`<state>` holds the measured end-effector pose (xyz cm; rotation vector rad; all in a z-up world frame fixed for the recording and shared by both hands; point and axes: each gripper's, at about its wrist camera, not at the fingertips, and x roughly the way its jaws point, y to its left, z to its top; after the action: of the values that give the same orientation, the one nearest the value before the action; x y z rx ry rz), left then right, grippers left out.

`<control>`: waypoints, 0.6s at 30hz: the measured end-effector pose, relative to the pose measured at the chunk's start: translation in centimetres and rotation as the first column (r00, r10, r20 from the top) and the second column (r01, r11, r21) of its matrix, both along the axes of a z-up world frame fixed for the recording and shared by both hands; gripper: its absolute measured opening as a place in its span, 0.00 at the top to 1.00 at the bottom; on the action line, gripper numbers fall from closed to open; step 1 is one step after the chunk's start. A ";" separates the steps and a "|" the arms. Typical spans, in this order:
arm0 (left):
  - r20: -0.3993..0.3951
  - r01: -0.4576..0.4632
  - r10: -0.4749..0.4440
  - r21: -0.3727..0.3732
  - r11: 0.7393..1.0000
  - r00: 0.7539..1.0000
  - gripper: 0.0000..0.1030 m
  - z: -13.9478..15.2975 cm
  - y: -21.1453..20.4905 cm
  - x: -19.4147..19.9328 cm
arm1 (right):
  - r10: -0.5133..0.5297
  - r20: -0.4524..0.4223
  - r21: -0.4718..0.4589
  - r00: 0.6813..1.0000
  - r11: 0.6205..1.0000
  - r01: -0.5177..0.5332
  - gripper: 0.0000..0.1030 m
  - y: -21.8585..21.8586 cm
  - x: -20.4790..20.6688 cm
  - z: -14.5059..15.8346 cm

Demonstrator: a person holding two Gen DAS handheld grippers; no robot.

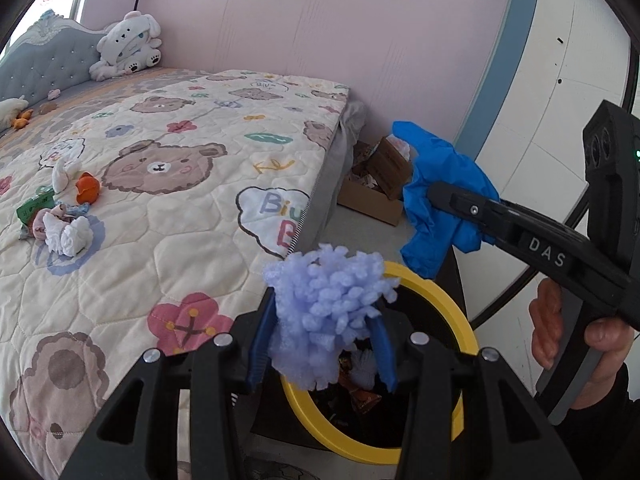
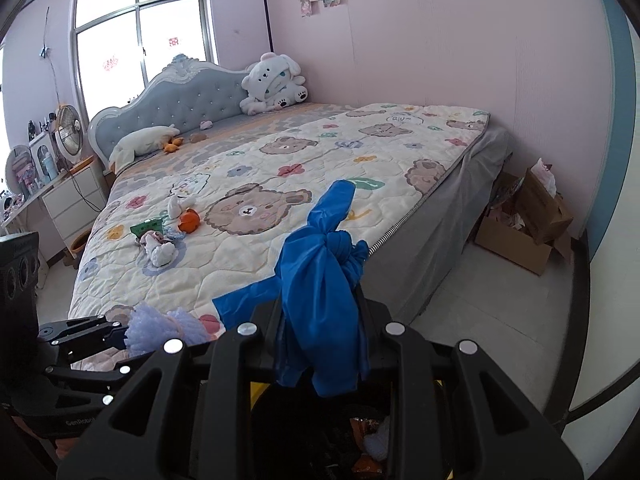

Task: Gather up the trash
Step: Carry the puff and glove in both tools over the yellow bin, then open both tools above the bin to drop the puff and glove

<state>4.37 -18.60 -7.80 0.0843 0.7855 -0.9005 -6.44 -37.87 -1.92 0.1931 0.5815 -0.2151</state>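
A lilac fluffy tuft point(image 1: 328, 312) is pinched by the left gripper point(image 1: 322, 350) directly over the yellow-rimmed bin point(image 1: 460, 304); a knotted blue glove point(image 2: 320, 300) is clamped in the right gripper point(image 2: 320, 344) beside it. Dropping appears due: both must be released above the bin's opening. More scraps point(image 1: 64, 220) are left on the bed point(image 1: 180, 216), well apart from the bin.

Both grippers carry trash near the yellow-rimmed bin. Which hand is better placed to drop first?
Left, probably. The left gripper holds the fuzzy purple piece right over the bin opening. The right gripper, clamping the blue glove, sits near the far rim.
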 end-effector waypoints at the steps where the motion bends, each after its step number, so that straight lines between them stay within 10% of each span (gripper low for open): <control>1: -0.003 0.009 -0.009 0.007 1.000 1.000 0.60 -0.2 -0.2 -0.2 | -0.002 -0.004 0.002 1.000 1.000 0.002 0.75 -0.1 -0.2 -0.1; 18: -0.070 0.109 -0.106 0.045 0.993 0.992 0.59 -3.2 -2.7 -3.2 | -0.046 -0.048 0.071 0.998 0.996 0.049 0.74 -2.6 -3.8 -3.0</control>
<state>1.15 -21.28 -11.04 0.1404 0.8728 -0.9904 -10.25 -40.47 -4.95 0.2724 0.6320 -0.2456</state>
